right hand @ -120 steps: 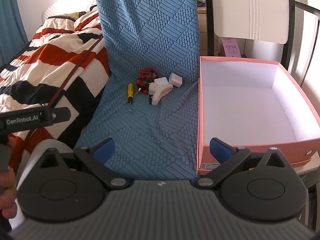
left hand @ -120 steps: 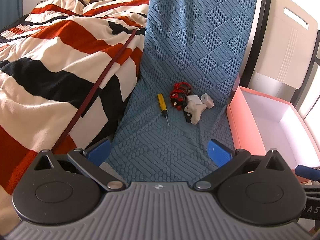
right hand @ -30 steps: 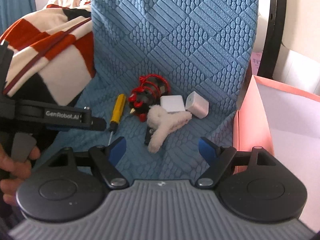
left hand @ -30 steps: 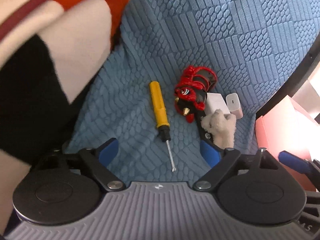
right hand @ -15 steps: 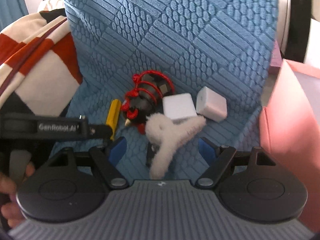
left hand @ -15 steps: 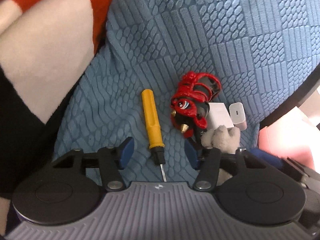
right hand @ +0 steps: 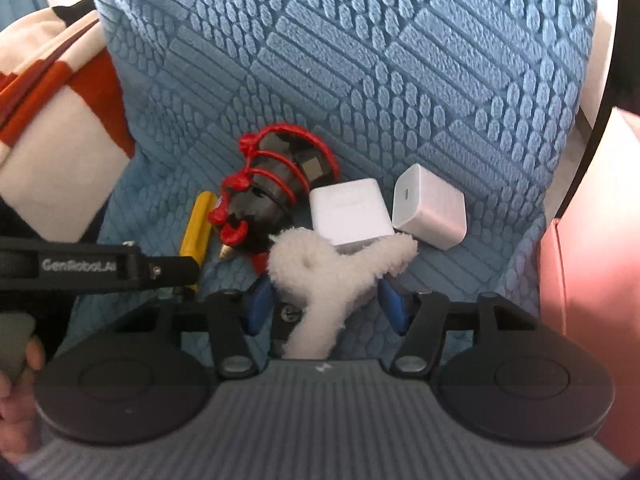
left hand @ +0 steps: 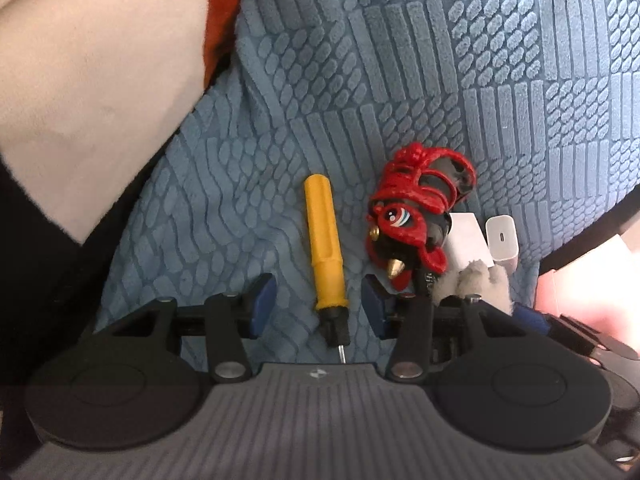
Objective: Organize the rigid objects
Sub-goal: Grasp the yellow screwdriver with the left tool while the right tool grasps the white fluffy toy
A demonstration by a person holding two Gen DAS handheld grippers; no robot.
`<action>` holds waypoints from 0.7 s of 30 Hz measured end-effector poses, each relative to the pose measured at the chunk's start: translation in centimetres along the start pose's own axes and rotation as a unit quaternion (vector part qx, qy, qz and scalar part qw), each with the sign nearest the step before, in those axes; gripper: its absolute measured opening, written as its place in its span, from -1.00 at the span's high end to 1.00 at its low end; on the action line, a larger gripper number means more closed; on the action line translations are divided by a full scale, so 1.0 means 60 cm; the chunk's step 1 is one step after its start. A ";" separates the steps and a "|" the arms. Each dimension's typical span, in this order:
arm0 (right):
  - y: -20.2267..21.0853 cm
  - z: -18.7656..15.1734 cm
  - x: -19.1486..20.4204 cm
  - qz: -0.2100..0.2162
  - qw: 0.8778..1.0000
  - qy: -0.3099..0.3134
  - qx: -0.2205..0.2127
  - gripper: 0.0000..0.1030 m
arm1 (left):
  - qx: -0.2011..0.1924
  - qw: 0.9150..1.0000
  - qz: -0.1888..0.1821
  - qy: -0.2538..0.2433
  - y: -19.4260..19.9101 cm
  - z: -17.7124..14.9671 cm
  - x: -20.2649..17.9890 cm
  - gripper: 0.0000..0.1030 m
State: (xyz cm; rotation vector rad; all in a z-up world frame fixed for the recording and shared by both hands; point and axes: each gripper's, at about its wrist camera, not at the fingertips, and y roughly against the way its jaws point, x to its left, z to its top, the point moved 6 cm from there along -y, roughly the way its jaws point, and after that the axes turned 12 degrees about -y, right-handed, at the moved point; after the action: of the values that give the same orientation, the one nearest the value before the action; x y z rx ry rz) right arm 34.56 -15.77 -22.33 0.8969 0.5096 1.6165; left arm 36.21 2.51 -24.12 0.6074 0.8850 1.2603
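I straddle the screwdriver with the left tool and the fluffy clip with the right tool, both closing, half-wide, neither gripping yet, so each lifts cleanly.

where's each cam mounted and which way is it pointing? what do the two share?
Left wrist: on the left gripper, looking down along its closing fingers at the yellow screwdriver between them.
Right wrist: on the right gripper, closing about the fluffy white clip; a hand shows.
Shared: screwdriver, red toy, white chargers, blue cover.

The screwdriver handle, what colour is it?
Yellow; the screwdriver shows best in the left wrist view.
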 end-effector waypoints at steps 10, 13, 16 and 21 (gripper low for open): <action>0.035 0.000 0.002 -0.007 1.000 0.028 -0.005 -0.12 | -0.011 0.999 0.017 -0.040 -0.016 0.008 -0.026 -0.04; 0.040 -0.004 -0.002 -0.011 0.999 0.037 -0.004 -0.09 | -0.015 0.998 0.023 -0.048 -0.018 0.005 -0.035 -0.04; 0.046 -0.005 -0.004 -0.008 0.999 0.039 -0.007 -0.09 | -0.016 0.997 0.029 -0.065 -0.022 0.001 -0.047 0.12; 0.053 -0.006 0.001 -0.001 0.999 0.041 -0.009 -0.08 | -0.017 0.994 0.041 -0.097 -0.026 -0.007 -0.068 0.47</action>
State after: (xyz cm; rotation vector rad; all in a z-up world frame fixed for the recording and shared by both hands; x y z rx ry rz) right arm 32.28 -16.44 -20.17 0.8186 0.5516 1.6590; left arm 36.46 -1.82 -24.67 0.7320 0.6825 1.2628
